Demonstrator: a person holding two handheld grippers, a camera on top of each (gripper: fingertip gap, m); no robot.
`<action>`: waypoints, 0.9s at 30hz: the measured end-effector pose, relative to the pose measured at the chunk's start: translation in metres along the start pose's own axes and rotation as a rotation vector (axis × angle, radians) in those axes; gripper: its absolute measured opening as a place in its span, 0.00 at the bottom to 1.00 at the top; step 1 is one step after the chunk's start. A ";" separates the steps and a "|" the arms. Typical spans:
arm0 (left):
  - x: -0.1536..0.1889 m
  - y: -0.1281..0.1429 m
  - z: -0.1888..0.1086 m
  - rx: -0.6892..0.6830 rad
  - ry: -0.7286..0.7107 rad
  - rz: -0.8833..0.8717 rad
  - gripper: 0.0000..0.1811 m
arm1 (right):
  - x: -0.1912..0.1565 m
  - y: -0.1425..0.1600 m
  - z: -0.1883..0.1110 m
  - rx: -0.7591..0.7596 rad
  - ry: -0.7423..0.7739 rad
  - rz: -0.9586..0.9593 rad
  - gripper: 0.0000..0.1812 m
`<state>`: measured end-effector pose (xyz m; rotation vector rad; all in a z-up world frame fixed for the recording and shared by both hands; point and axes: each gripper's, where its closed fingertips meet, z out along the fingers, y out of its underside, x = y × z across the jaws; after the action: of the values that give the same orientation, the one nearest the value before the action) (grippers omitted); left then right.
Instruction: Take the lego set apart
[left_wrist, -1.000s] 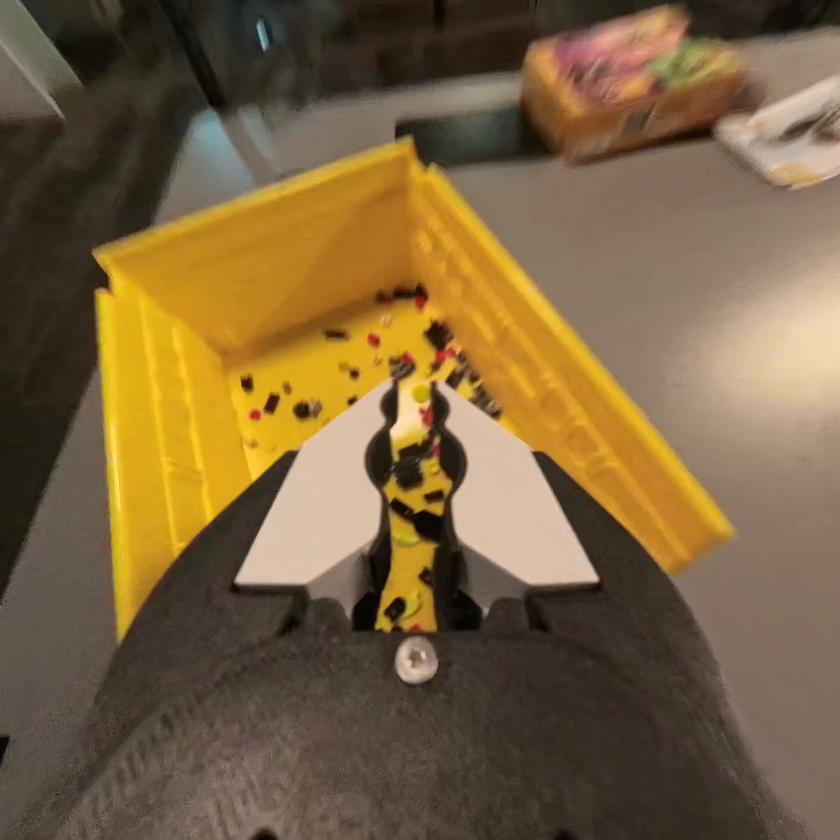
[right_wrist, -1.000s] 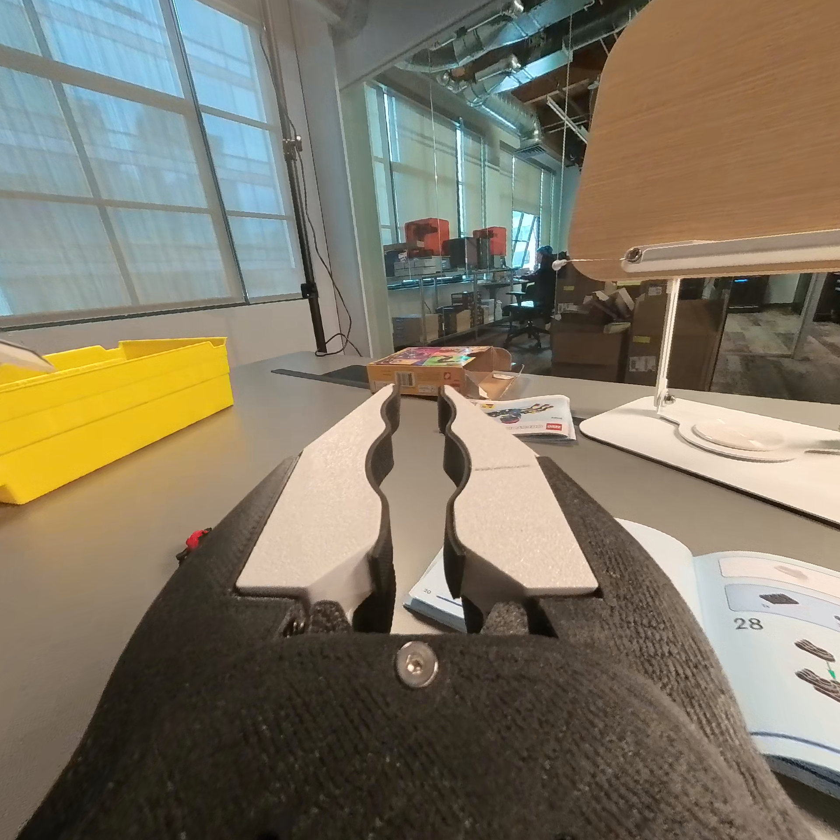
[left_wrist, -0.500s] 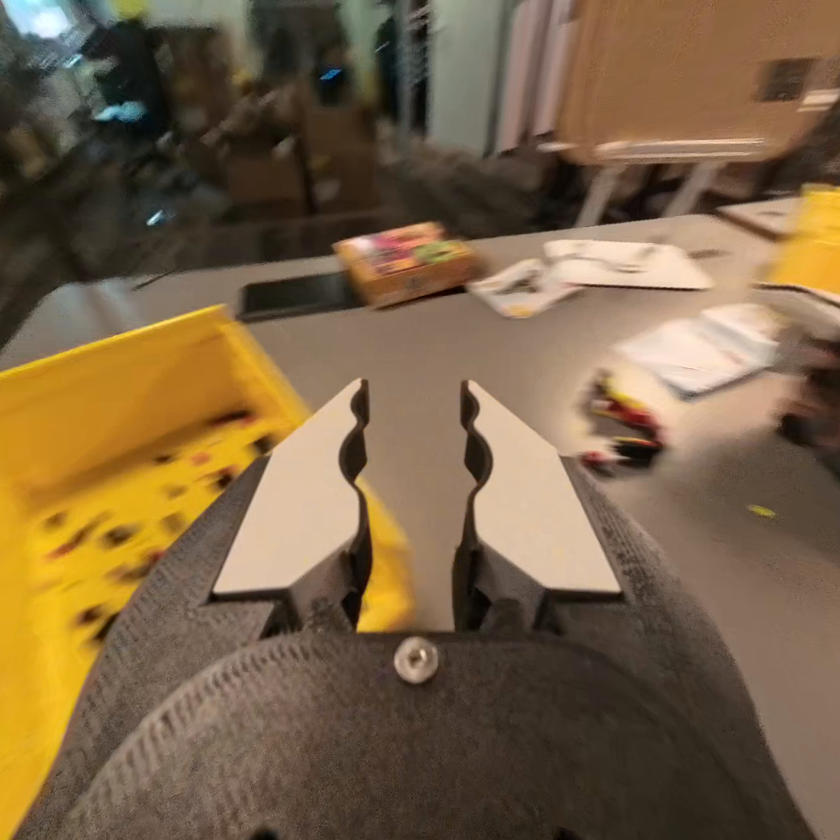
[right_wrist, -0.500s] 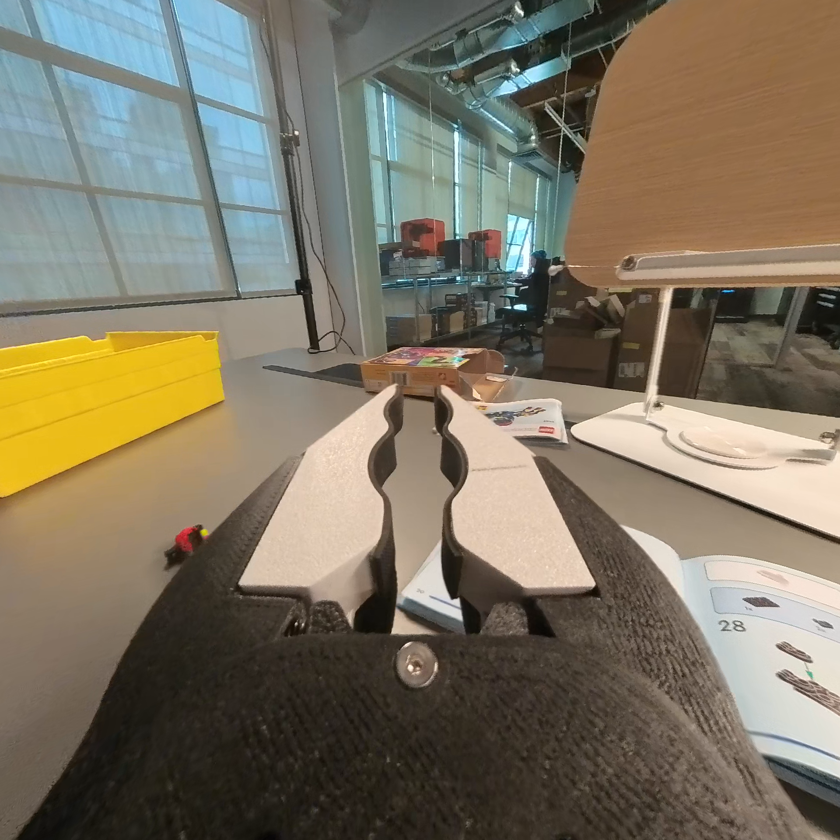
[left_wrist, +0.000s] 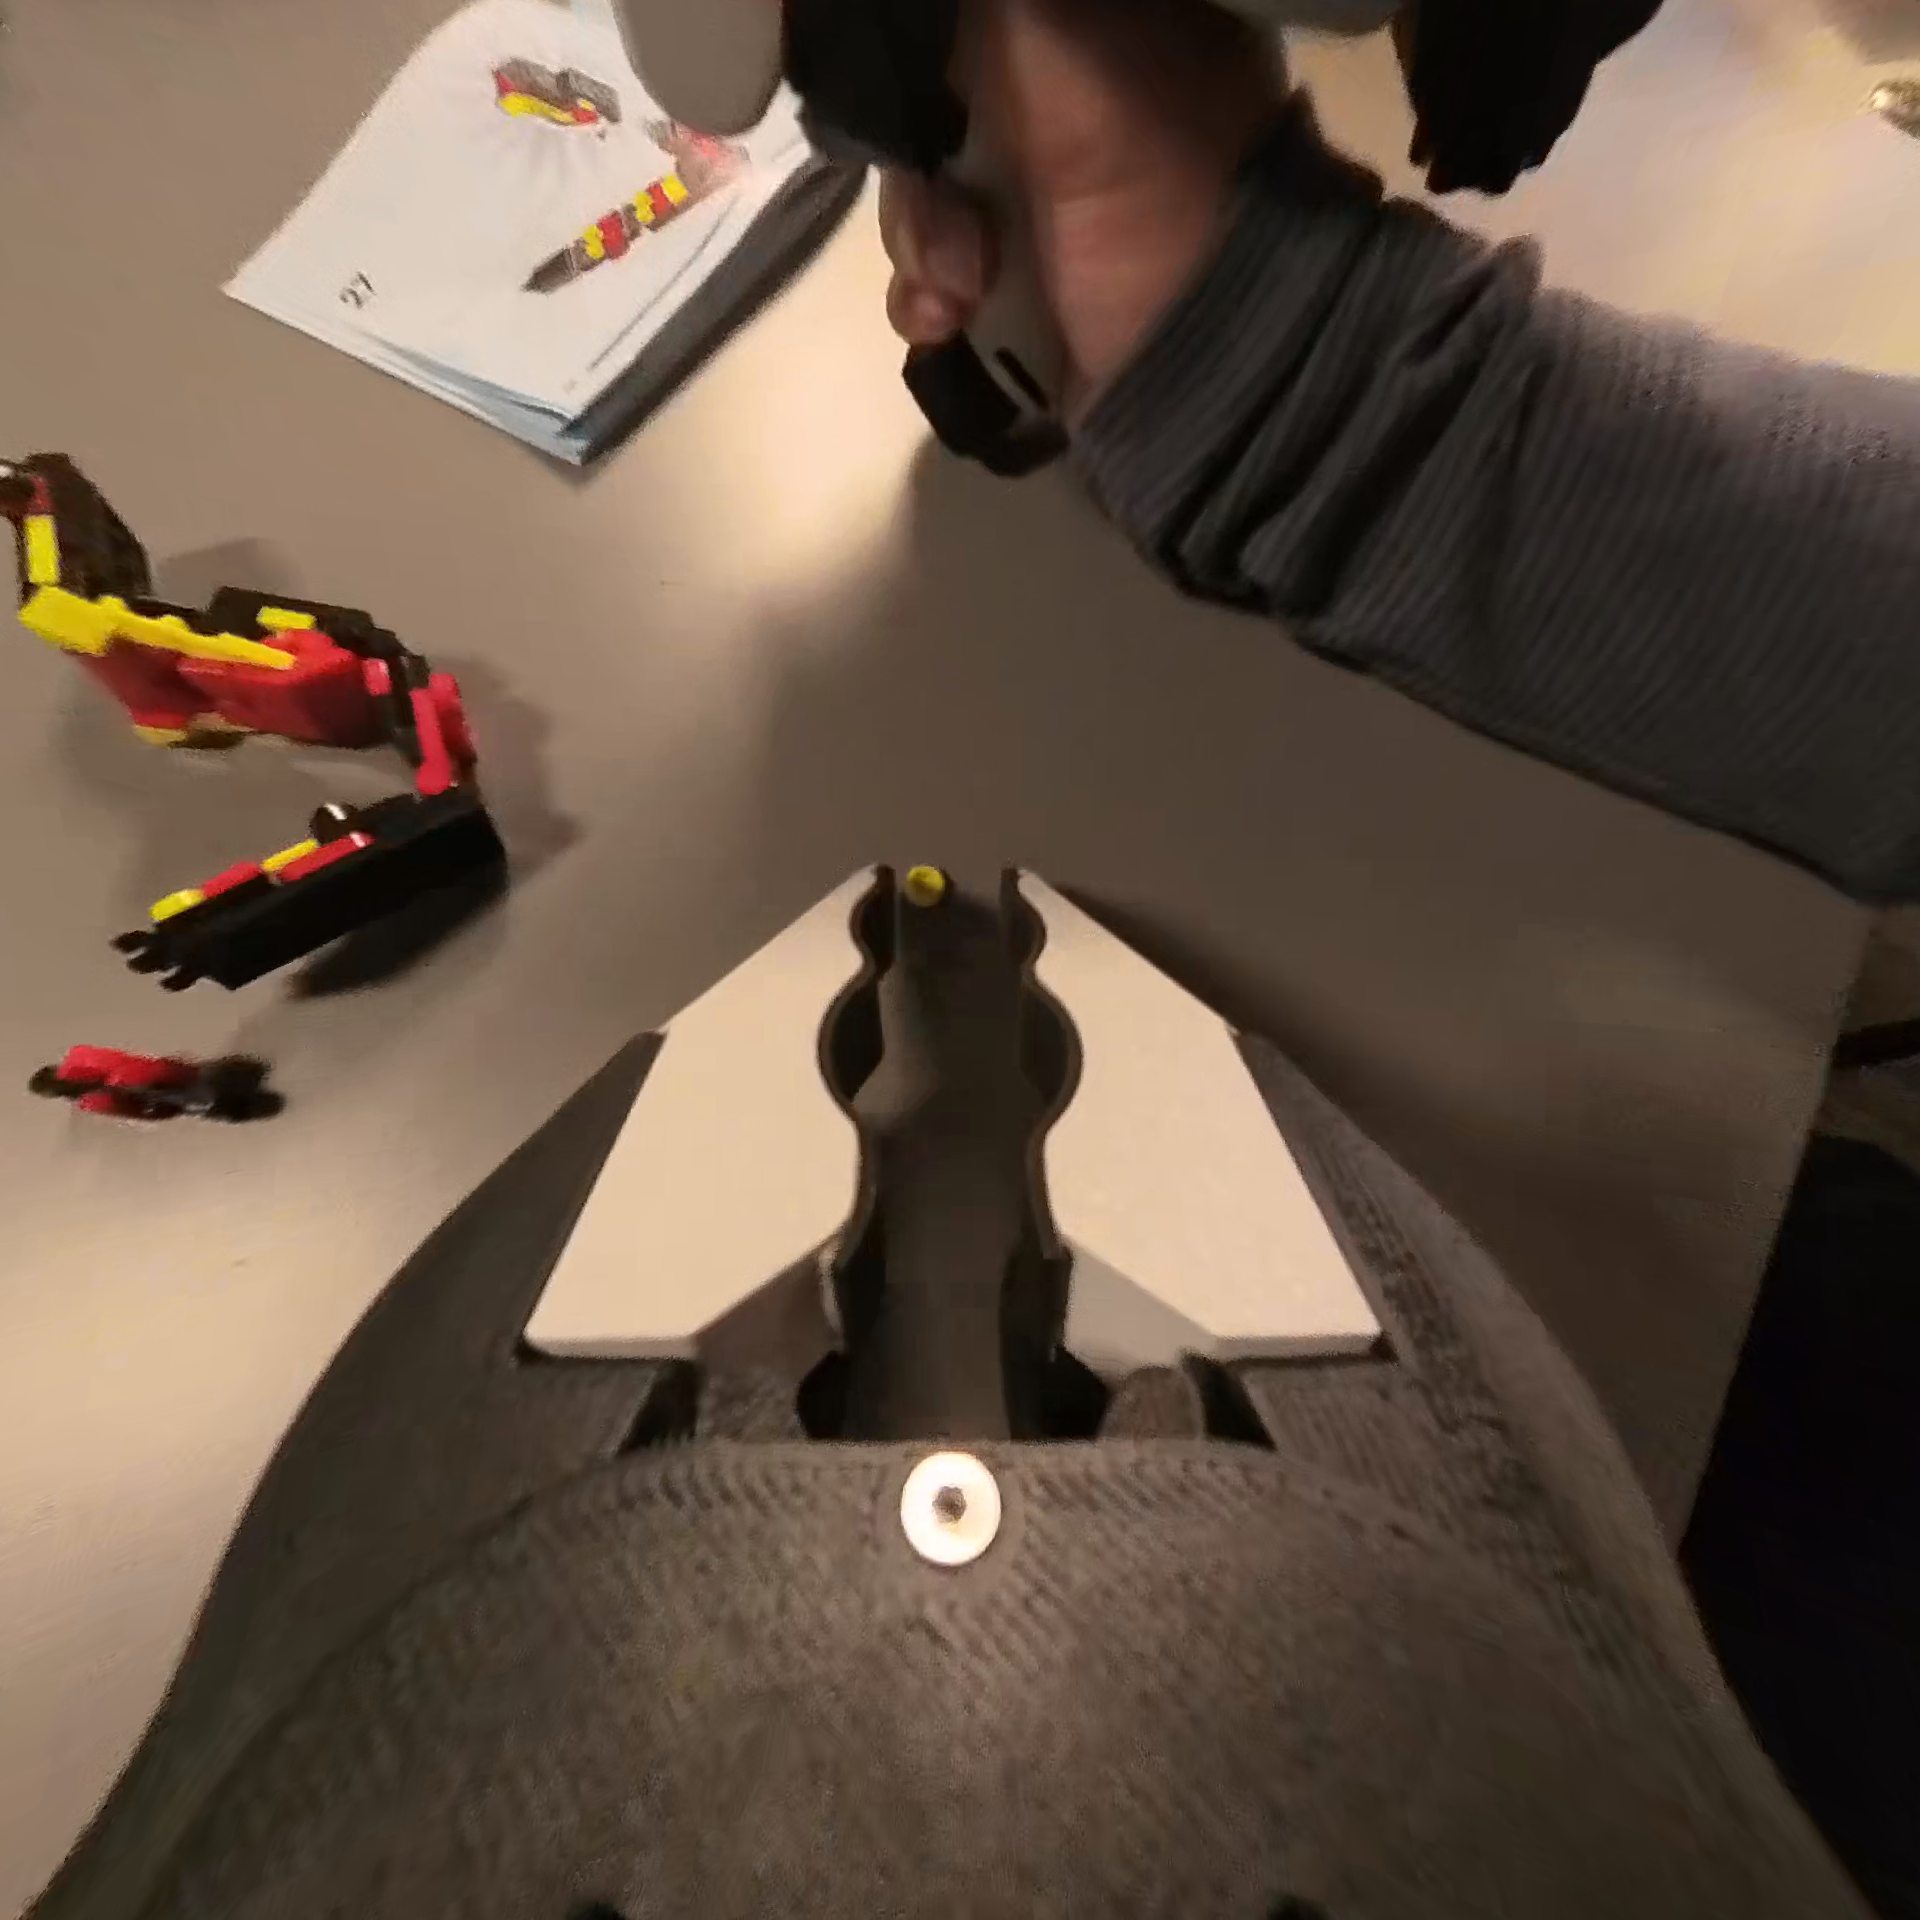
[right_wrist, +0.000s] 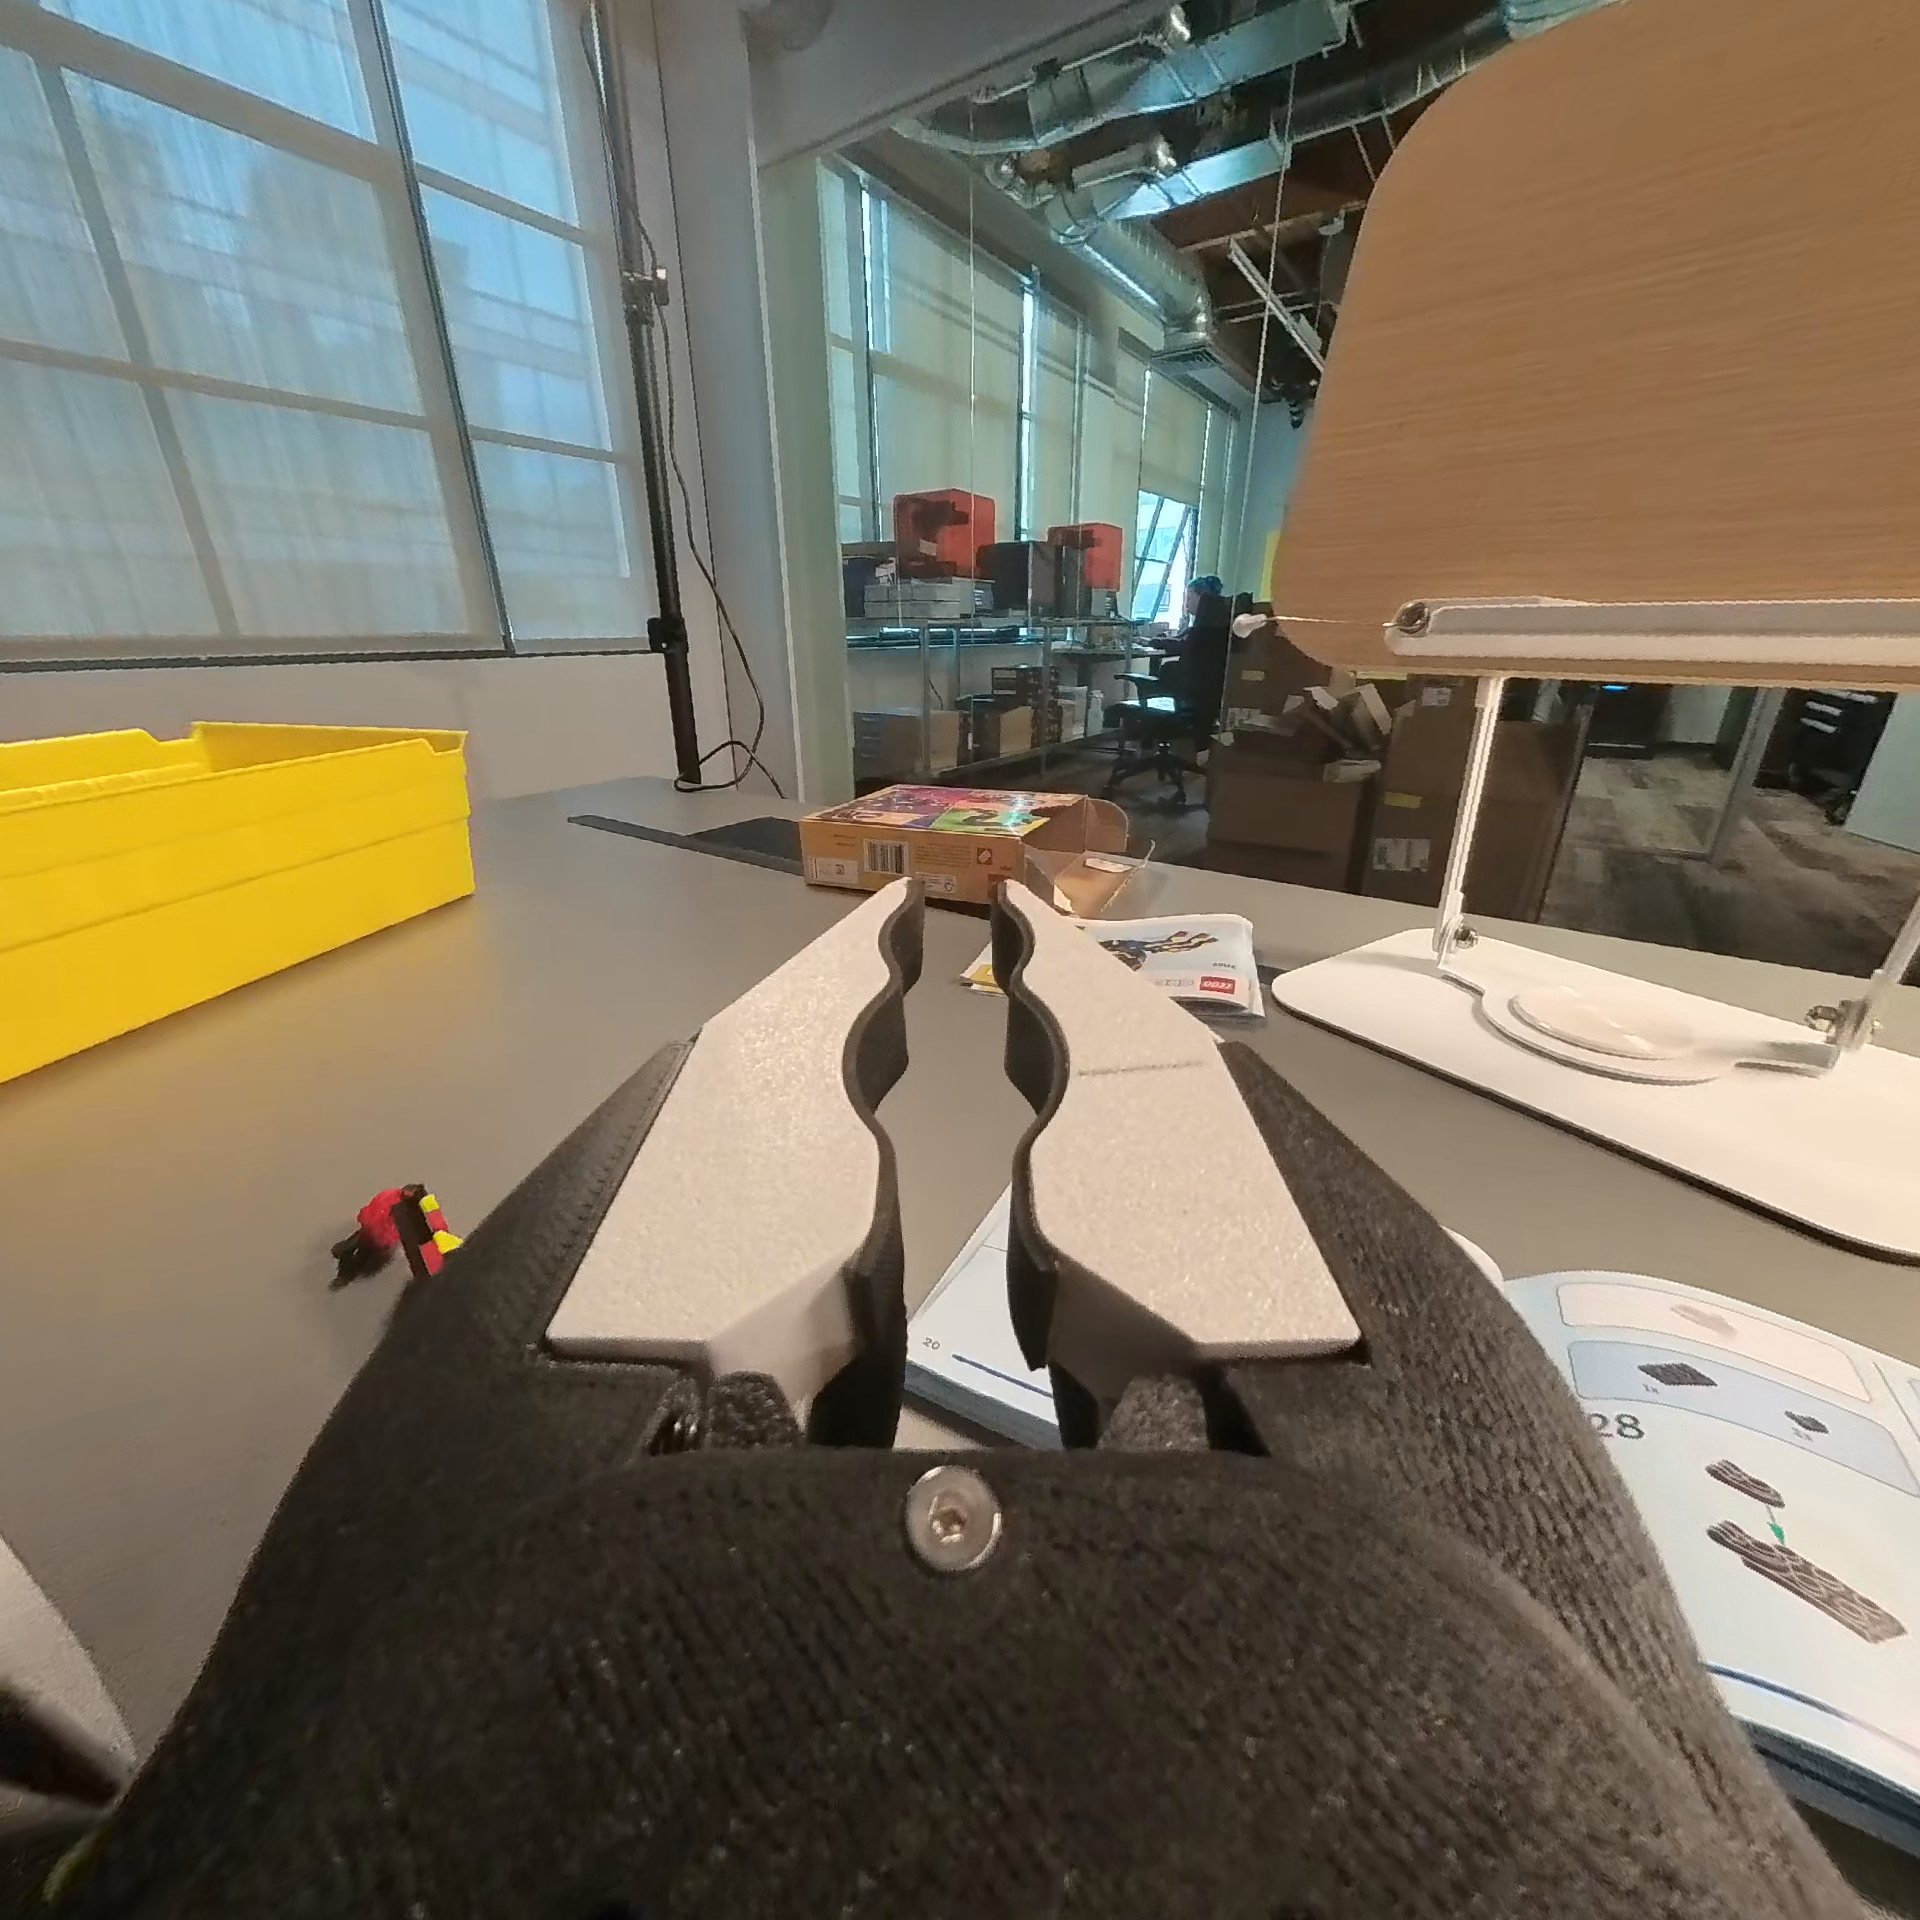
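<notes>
The lego model (left_wrist: 249, 665), red, black and yellow, lies on the grey table at the left of the left wrist view. A black wing part (left_wrist: 322, 899) is below it, and a small red and black piece (left_wrist: 156, 1086) lies nearer. My left gripper (left_wrist: 945, 883) points down at the table, open, with a tiny yellow round stud (left_wrist: 923, 885) on the table between its tips. My right gripper (right_wrist: 956, 904) is slightly open and empty, held above the table. A small part of the lego model (right_wrist: 400, 1231) shows left of it.
The yellow bin (right_wrist: 208, 831) stands at the far left. An open instruction booklet (left_wrist: 540, 229) (right_wrist: 1714, 1455), a lego box (right_wrist: 935, 842), a leaflet (right_wrist: 1174, 961) and a white stand base (right_wrist: 1558, 1060) lie on the table. A person's grey sleeve (left_wrist: 1507, 488) crosses the upper right. Across from one pair of fingers to the other is roughly 20 cm.
My left gripper has swung from over the yellow bin to the right and down to the table beside the lego model. The right gripper has barely moved.
</notes>
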<state>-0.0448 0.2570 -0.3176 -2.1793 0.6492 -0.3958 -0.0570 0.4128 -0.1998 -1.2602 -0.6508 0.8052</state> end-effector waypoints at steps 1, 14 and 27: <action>0.001 0.001 0.002 -0.013 0.005 0.002 0.10 | 0.001 0.000 0.000 0.001 0.001 0.004 0.06; -0.004 0.005 0.002 -0.033 -0.044 0.042 0.04 | 0.000 -0.001 -0.001 0.010 -0.003 0.006 0.06; -0.221 0.045 -0.319 0.219 -0.956 -0.339 0.03 | -0.018 -0.003 -0.001 0.028 0.002 -0.206 0.05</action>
<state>-0.3928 0.1615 -0.1674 -1.9558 -0.2807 0.3947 -0.0655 0.3971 -0.1971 -1.1474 -0.7517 0.6401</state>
